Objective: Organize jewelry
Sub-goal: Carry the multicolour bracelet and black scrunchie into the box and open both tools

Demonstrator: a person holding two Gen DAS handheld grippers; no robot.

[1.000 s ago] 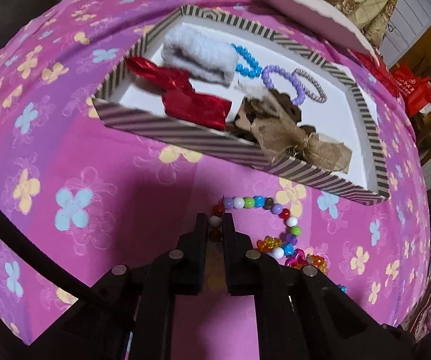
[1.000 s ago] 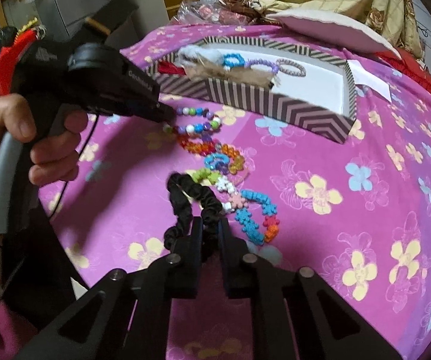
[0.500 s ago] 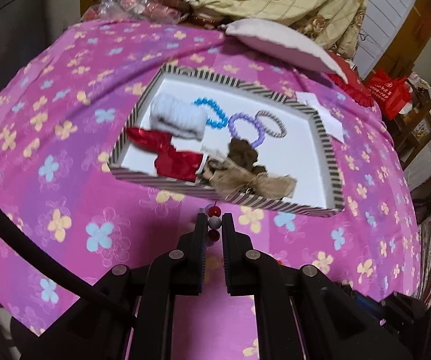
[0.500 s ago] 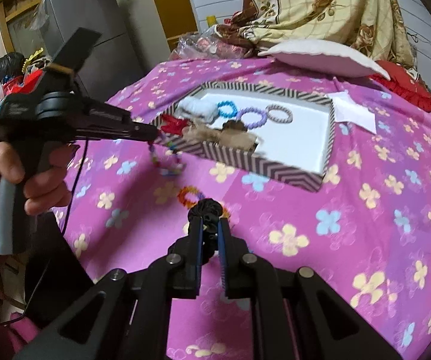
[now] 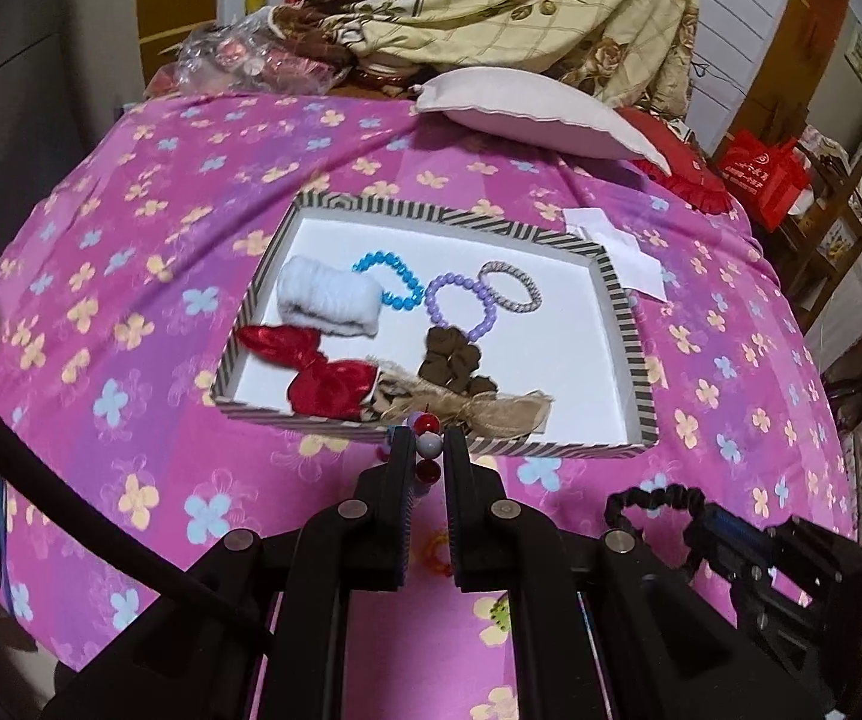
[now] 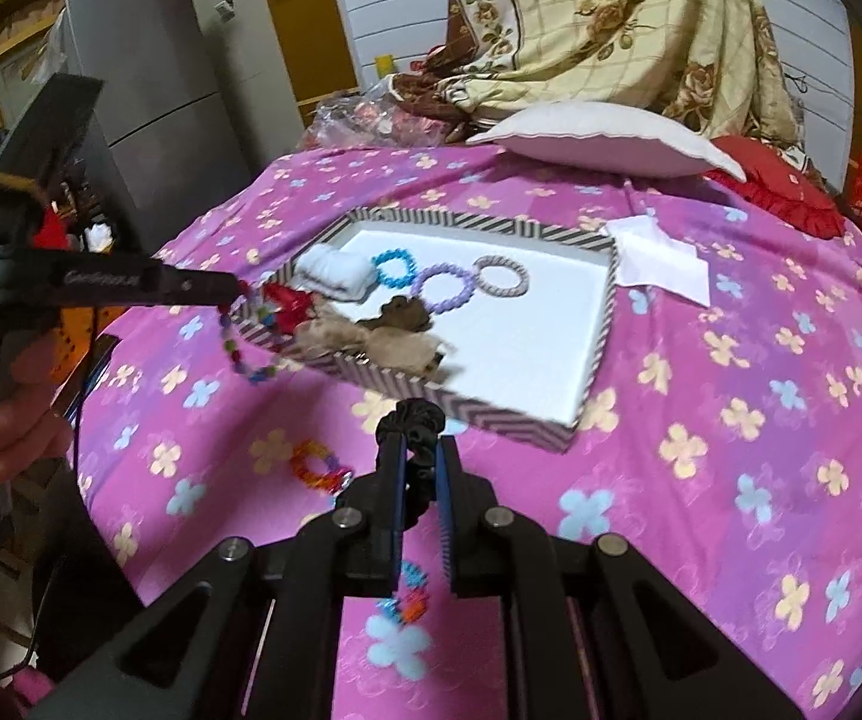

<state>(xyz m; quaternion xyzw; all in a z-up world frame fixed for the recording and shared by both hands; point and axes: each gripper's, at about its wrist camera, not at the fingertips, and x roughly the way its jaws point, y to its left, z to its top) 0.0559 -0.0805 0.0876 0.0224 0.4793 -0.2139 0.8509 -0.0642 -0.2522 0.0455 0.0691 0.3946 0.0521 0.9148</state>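
A striped box [image 5: 634, 354] with a white floor stands on the pink flowered cloth; it also shows in the right wrist view [image 6: 601, 324]. Inside lie a white band [image 5: 329, 297], blue [image 5: 392, 279], purple [image 5: 460, 306] and grey [image 5: 511, 294] bracelets, a red bow [image 5: 323, 369], a brown scrunchie [image 5: 451, 360] and a burlap bow [image 5: 478, 408]. My left gripper [image 5: 429, 450] is shut on a multicoloured bead bracelet [image 6: 245, 339], held above the cloth near the box's front left corner. My right gripper [image 6: 417, 450] is shut on a black scrunchie [image 6: 416, 420], lifted in front of the box.
An orange bead bracelet [image 6: 317, 468] and a blue and orange piece [image 6: 410, 591] lie on the cloth near me. A white pillow [image 5: 526, 114] and a white paper [image 5: 616, 246] lie behind the box. A patterned blanket, a fridge [image 6: 149, 114] and red bags surround the bed.
Both grippers have risen from the cloth. The left lifted the bead bracelet, the right lifted the black scrunchie, and both now sit higher in front of the box.
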